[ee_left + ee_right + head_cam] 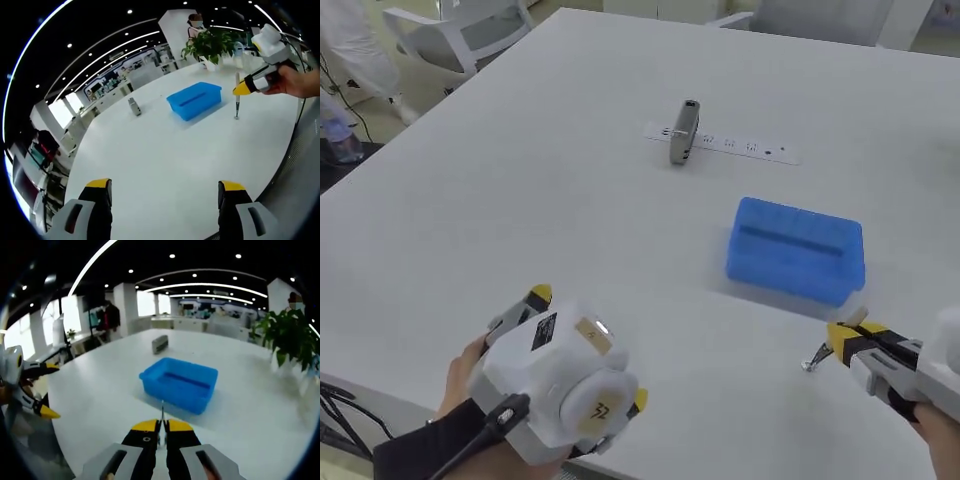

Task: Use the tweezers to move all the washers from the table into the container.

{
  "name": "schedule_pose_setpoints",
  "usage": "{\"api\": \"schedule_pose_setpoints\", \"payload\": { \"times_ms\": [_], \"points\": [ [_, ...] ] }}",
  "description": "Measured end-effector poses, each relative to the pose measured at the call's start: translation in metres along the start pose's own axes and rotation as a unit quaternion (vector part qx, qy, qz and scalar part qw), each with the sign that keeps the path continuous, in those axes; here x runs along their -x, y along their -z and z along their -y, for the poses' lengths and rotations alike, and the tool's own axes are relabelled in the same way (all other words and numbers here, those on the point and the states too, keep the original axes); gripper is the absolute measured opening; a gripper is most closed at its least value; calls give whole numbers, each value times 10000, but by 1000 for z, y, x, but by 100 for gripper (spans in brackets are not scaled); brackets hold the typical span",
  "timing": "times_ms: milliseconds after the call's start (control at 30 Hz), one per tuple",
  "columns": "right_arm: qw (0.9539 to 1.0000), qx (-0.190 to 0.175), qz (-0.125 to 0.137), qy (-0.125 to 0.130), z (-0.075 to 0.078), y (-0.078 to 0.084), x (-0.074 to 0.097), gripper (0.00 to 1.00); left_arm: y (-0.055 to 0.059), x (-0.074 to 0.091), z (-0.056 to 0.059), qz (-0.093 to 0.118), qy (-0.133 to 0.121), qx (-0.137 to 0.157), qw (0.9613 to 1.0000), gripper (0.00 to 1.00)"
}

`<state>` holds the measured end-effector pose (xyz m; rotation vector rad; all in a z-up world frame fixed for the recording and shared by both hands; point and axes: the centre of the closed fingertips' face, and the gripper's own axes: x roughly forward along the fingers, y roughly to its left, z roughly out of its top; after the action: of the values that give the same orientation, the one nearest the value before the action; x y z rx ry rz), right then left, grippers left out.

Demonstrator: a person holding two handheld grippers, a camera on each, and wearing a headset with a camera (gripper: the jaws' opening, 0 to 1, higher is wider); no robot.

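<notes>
1. Near edge of the bench [520, 200], left side: I see the left tongs [588, 348] held just above the white surface, with the person's left hand [460, 375] beneath the housing. In the left gripper view the left tongs [165, 186] are spread wide, with nothing between the yellow-tipped jaws.

2. Near edge, right side: the right tongs [850, 338] are pressed together on the tweezers [815, 358]. The right gripper view confirms this: the jaws of the right tongs [161, 427] meet on the thin metal shaft of the tweezers [161, 412], which projects forward toward the container. In the left gripper view the right tongs [245, 89], gripped by the right hand [295, 82], hold the tweezers [237, 100] roughly upright, tips down at the bench surface. I cannot tell whether the tips touch the bench, and they are too small for me to tell whether they carry anything.

3. Just beyond the tweezers, right of the bench centre: the blue container [790, 280] stands on the surface, rectangular and open at the top. It is near the tweezers but apart from them, and well apart from the left tongs. It also appears in the gripper views [197, 107] [175, 392].

4. Farther back, near the middle of the bench: a white power strip [740, 147] lies flat, with a grey block [686, 130] seated on its left end.

5. Beyond the far-right bench edge: a green plant [287, 335].
</notes>
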<state>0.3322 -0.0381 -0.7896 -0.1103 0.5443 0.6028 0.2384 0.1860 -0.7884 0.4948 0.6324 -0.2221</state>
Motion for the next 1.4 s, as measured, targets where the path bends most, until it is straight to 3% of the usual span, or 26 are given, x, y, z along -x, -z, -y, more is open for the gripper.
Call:
{"api": "schedule_pose_setpoints", "payload": {
  "times_ms": [400, 733, 1000, 1400],
  "points": [
    [10000, 96, -13, -3, -1, 1, -4, 2, 1, 0, 0, -19, 1, -18, 10000, 90],
    [9976, 691, 27, -83, -9, 2, -10, 1, 1, 0, 0, -16, -7, -2, 10000, 90],
    [9955, 934, -8, -153, -18, 4, -13, 1, 1, 0, -1, -7, -33, -14, 10000, 89],
    [9961, 868, -36, -120, -13, 4, -8, 0, 1, 0, -2, -10, -80, -45, 10000, 89]
  ]
}}
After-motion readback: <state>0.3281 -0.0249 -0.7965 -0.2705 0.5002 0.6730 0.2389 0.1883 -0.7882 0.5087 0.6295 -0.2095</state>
